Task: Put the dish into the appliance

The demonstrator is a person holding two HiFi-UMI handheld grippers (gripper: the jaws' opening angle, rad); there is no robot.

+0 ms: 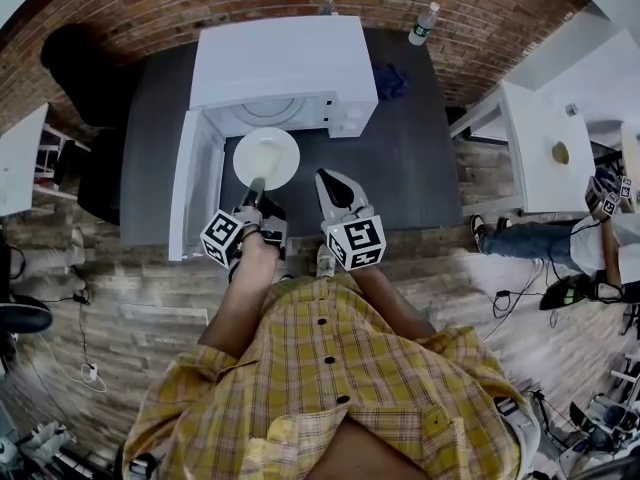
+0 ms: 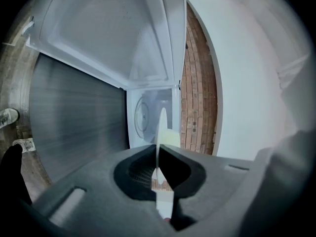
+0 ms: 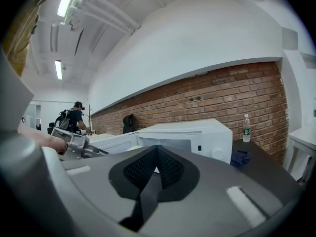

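A white microwave (image 1: 284, 73) stands on the dark table (image 1: 410, 168) with its door (image 1: 195, 183) swung open to the left. My left gripper (image 1: 256, 190) is shut on the near rim of a pale round dish (image 1: 266, 157), held just in front of the oven's opening. In the left gripper view the dish (image 2: 160, 132) shows edge-on between the closed jaws of the left gripper (image 2: 159, 149), with the turntable (image 2: 140, 115) behind it. My right gripper (image 1: 330, 183) hangs beside the dish, shut and empty; in its own view the right gripper (image 3: 157, 148) points at the microwave (image 3: 182, 135).
Two water bottles (image 1: 424, 23) stand at the table's back edge by the brick wall, and a blue cloth (image 1: 390, 80) lies right of the microwave. A white desk (image 1: 535, 148) is at the right. Another person (image 3: 74, 117) stands far off.
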